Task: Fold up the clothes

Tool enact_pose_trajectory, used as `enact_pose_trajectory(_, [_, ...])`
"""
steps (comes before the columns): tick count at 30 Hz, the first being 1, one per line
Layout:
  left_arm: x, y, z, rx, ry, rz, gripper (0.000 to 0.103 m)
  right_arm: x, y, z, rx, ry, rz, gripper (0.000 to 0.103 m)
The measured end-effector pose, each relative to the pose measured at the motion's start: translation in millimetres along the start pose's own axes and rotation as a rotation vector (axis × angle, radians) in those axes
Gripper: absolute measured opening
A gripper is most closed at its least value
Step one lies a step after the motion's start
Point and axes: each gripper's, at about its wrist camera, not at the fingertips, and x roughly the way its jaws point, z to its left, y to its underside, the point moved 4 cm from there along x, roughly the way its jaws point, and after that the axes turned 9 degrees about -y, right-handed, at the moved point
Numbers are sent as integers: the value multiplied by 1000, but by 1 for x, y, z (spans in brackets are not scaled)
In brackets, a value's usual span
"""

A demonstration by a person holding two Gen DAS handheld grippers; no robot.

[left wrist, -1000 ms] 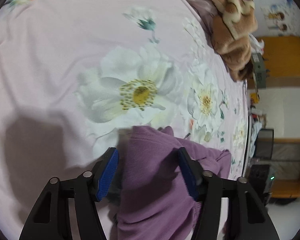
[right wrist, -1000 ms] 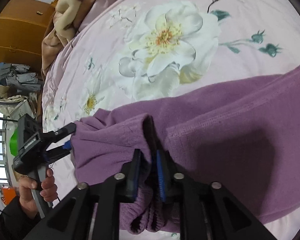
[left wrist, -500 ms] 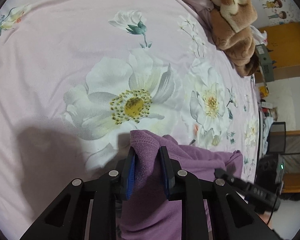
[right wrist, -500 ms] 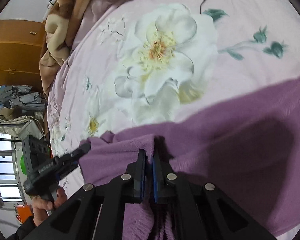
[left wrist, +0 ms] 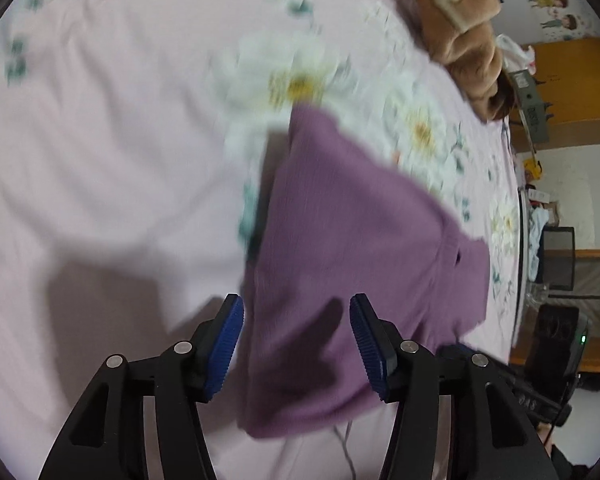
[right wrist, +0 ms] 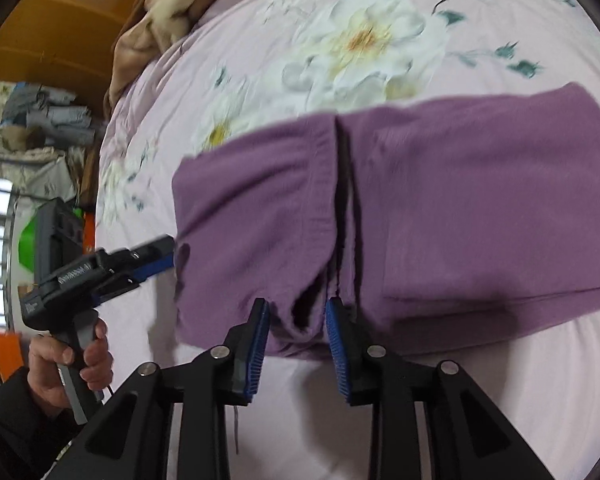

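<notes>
A purple garment (left wrist: 352, 248) lies folded on the pink floral bedsheet (left wrist: 100, 140). My left gripper (left wrist: 296, 342) hovers over its near edge with jaws opening; the cloth lies below and between the blue pads (left wrist: 226, 344), which do not press it. In the right wrist view the same garment (right wrist: 460, 200) shows a fold line down its middle. My right gripper (right wrist: 298, 340) is at its near hem, jaws opening, a small bulge of hem between the pads without being pinched. The left gripper (right wrist: 140, 264) appears there at the garment's left edge, held by a hand (right wrist: 68, 360).
A brown plush blanket (left wrist: 460, 32) is heaped at the far end of the bed (right wrist: 156, 20). Wooden furniture (left wrist: 572, 92) and a black device (left wrist: 556, 344) stand past the bed's right edge. A pile of cloth and bags (right wrist: 40, 112) lies beyond the left edge.
Half a second ago both grippers were shut on folds of the purple garment. Both have since let go and drawn back, and the garment now lies flatter on the sheet.
</notes>
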Motion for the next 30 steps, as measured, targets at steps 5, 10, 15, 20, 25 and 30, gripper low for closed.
enact_pose_trajectory(5, [14,37,3,-28,24,49,46,-9,6,-23,29,59,3,4])
enact_pose_trajectory(10, [9,44,8,-84,47,18,45,-29,-11,-2,-52,83,-49,12])
enact_pose_trajectory(15, [7,43,16,-116,62,13,47,-10,-50,47,-236,68,-34,34])
enact_pose_trajectory(20, [-7,43,33,-165,91,-15,47,36,-71,98,-423,54,59,34])
enact_pose_trajectory(25, [-3,54,35,-166,133,11,47,84,-80,136,-590,80,127,34])
enact_pose_trajectory(30, [3,60,35,-183,173,-4,39,121,-94,140,-635,133,187,34])
